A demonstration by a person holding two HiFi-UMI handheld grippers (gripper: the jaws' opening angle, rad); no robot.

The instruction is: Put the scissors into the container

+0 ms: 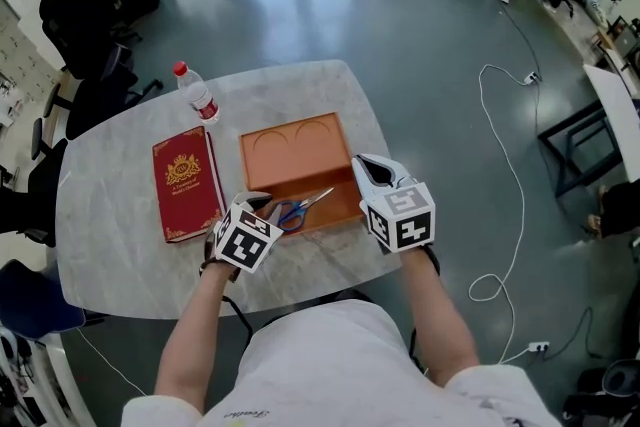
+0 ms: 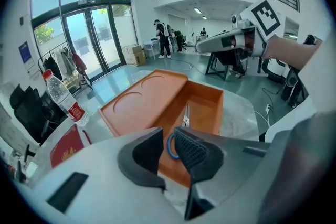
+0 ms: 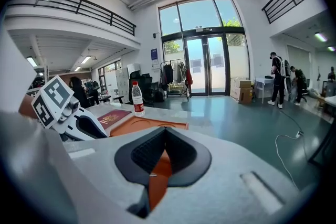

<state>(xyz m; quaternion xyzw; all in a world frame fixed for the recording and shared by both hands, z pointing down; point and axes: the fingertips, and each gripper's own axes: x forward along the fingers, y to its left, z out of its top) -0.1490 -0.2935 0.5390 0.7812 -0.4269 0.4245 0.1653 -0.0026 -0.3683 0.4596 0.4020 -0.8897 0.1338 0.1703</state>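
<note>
Scissors point(image 1: 303, 207): blue loop handles, silver blades, blades closed. Lying flat on floor of container's open compartment. Handles at near-left end of compartment, blades pointing diagonally to far right. In left gripper view one blue loop point(image 2: 170, 145) shows low at compartment's near wall, blades running away along floor.

Container point(image 1: 290, 147): orange, rectangular, shallow. Far half is raised flat panel with two curved grooves; near half is sunken open compartment. Sits upright on pale marbled counter point(image 1: 120, 245), near its front edge.
</note>
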